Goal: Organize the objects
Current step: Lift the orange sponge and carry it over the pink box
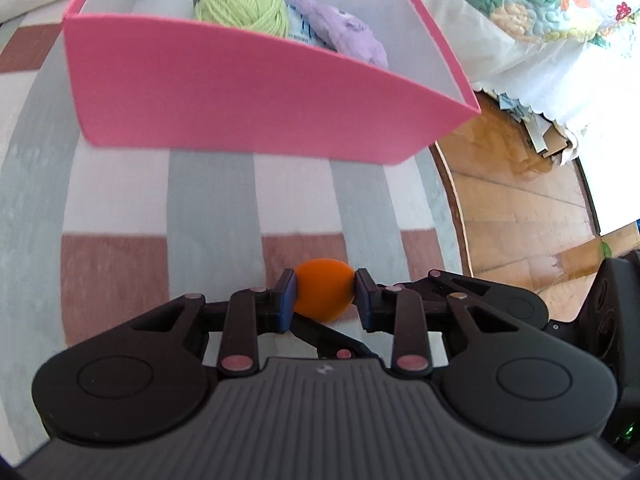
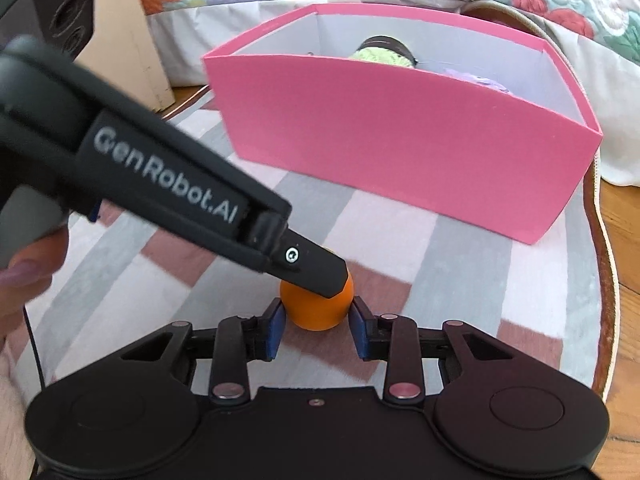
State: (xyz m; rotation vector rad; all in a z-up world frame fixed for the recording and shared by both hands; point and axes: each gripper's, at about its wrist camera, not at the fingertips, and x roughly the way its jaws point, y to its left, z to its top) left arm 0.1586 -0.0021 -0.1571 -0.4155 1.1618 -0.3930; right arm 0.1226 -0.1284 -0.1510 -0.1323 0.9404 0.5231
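Orange ball (image 1: 325, 293) is pinched by left gripper (image 1: 325, 296) and right gripper (image 2: 316, 318) together; 1 grip should be released before lifting into the far pink box (image 1: 240, 96).

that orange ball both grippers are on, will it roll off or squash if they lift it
The orange ball looks smooth and round, so it would probably roll on the striped mat if let go. It keeps its shape between the left gripper and right gripper, so likely firm. Small, probably light.
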